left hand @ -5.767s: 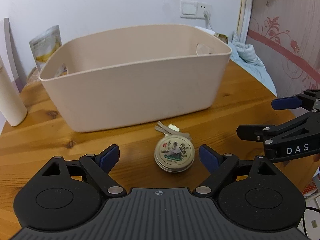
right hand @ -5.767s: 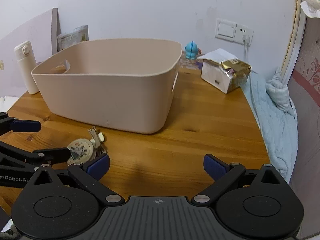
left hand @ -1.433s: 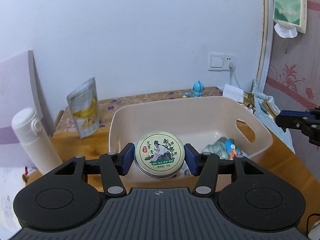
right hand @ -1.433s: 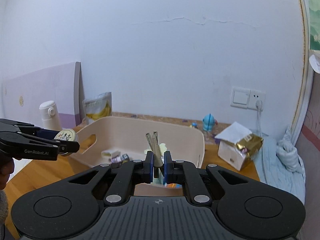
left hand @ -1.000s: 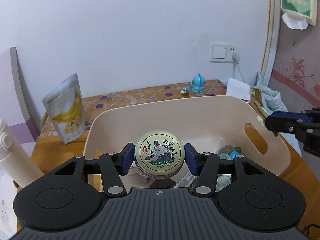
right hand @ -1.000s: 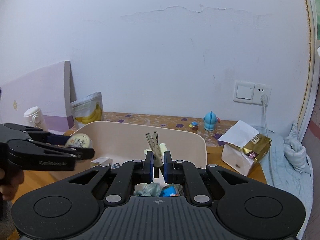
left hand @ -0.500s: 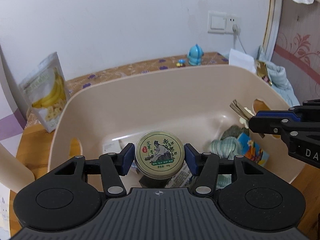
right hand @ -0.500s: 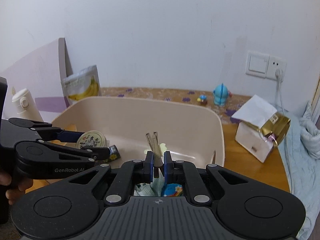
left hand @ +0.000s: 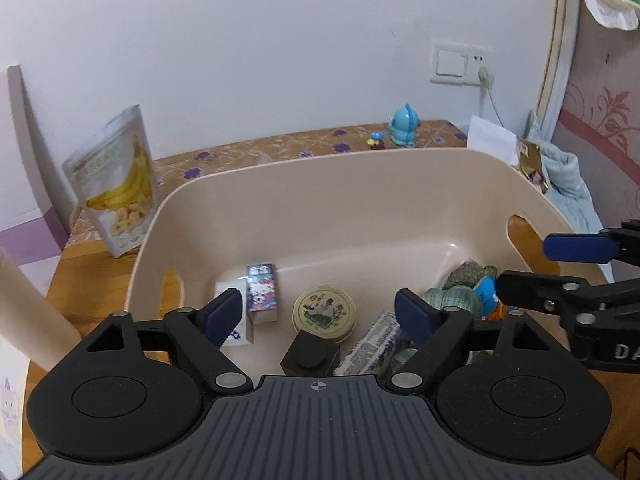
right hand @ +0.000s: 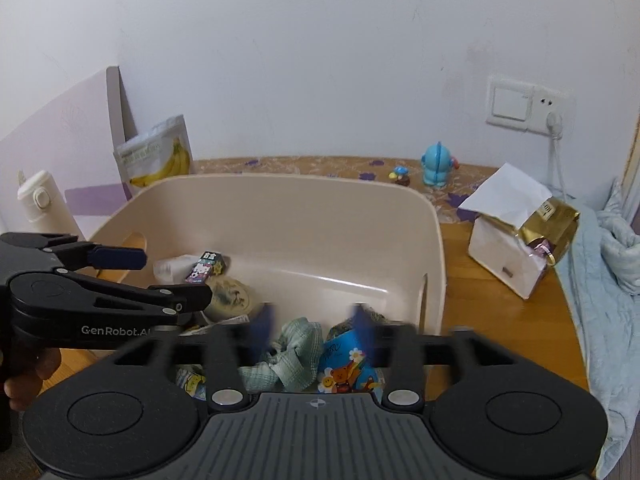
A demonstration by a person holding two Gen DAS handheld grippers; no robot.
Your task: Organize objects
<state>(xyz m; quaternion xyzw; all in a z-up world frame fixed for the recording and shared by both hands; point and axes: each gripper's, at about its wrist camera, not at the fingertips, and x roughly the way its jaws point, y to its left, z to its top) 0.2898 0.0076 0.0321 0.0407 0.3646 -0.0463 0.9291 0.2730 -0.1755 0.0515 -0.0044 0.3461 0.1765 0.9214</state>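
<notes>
left wrist view, tin [left hand: 324, 312] in bin [left hand: 360, 184] — below parted left gripper [left hand: 320, 314]

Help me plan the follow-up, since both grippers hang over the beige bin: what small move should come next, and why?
Probably lift both grippers up and out of the beige bin. The left gripper is open, and the round tin lies loose on the bin floor beside the Hello Kitty box. The right gripper, motion-blurred, looks open with nothing between its fingers.

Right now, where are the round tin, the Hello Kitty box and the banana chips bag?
round tin [left hand: 324, 311], left wrist view, middle of its lid.
Hello Kitty box [left hand: 262, 293], left wrist view, its printed top face.
banana chips bag [left hand: 116, 184], left wrist view, its front panel.
</notes>
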